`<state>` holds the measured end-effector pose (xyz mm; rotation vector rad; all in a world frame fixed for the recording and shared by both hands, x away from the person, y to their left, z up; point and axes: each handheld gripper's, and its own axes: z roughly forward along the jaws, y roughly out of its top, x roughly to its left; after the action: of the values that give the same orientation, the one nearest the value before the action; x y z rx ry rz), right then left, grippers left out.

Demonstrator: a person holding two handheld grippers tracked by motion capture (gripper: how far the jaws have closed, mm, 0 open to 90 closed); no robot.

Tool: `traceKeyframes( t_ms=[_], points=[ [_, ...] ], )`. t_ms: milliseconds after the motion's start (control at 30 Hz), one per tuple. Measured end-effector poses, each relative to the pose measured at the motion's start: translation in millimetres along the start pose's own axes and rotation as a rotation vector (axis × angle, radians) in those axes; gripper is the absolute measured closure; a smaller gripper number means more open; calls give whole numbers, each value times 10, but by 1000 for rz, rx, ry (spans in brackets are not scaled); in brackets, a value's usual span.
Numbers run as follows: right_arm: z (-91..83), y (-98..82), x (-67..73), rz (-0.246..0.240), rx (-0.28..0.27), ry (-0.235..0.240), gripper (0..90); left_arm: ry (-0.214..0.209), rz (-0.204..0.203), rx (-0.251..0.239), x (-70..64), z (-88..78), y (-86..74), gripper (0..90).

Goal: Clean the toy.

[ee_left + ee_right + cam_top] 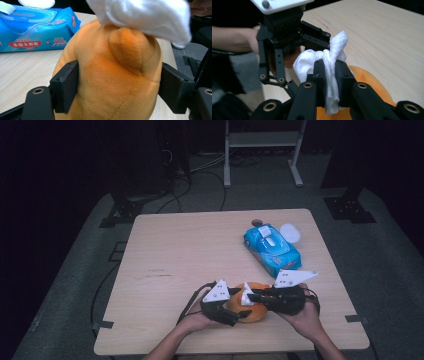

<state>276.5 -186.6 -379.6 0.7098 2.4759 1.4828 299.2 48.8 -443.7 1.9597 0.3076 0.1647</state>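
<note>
The left claw (117,85) clamps the soft, squashy toy (112,75) by its sides while the right claw (329,82) pinches a limp wipe (332,75) above it.

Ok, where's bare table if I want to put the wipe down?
The whole left half of the table is bare, from the far edge to the near one. A smaller patch lies between the wipes pack and the right edge. It's crowded near the front: both grippers work on the orange plush toy.
</note>
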Motion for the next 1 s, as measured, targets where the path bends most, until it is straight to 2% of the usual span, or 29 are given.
traceKeyframes(
  t_ms=[33,100,167,233,300,333,367,500,567,633,700,733,800,900,933,967,1000],
  points=[
    [5,8,0,-14,3,-20,792,-3,-7,-4,8,-5,-5,248],
    [-14,-6,-67,9,7,-29,790,-7,-10,-13,35,-16,-18,260],
    [-45,-61,-165,30,15,-71,789,-14,-19,-18,56,-26,-25,261],
    [-96,-123,-257,65,18,-91,789,-25,12,-13,63,-53,-18,243],
    [-136,-168,-309,88,22,-100,788,-39,35,2,89,-97,-6,188],
    [-147,-178,-314,94,24,-102,788,-59,29,16,122,-121,-19,147],
    [-152,-180,-311,90,23,-106,789,-60,26,18,140,-129,-35,116],
    [-98,-143,-265,75,14,-89,791,-57,24,18,178,-22,-133,89],
    [-59,-124,-229,79,10,-91,796,-52,26,30,176,-17,-109,110],
    [-33,-106,-202,97,-11,-97,799,-35,5,24,200,-101,-42,230],
    [-23,-59,-205,115,-46,-99,801,-14,29,23,206,-189,30,329],
    [-18,-25,-210,114,-63,-101,801,5,40,22,207,-232,71,338],
    [19,56,-225,106,-89,-117,801,74,68,20,236,-335,151,343],
    [126,116,-320,138,-126,-123,799,160,90,29,271,-411,182,347],
    [179,117,-366,150,-122,-121,799,176,90,40,277,-407,168,346],
    [223,109,-401,159,-108,-118,798,186,87,80,287,-376,128,343],
    [311,86,-464,170,-60,-111,795,176,86,125,286,-328,80,324]
  ],
)
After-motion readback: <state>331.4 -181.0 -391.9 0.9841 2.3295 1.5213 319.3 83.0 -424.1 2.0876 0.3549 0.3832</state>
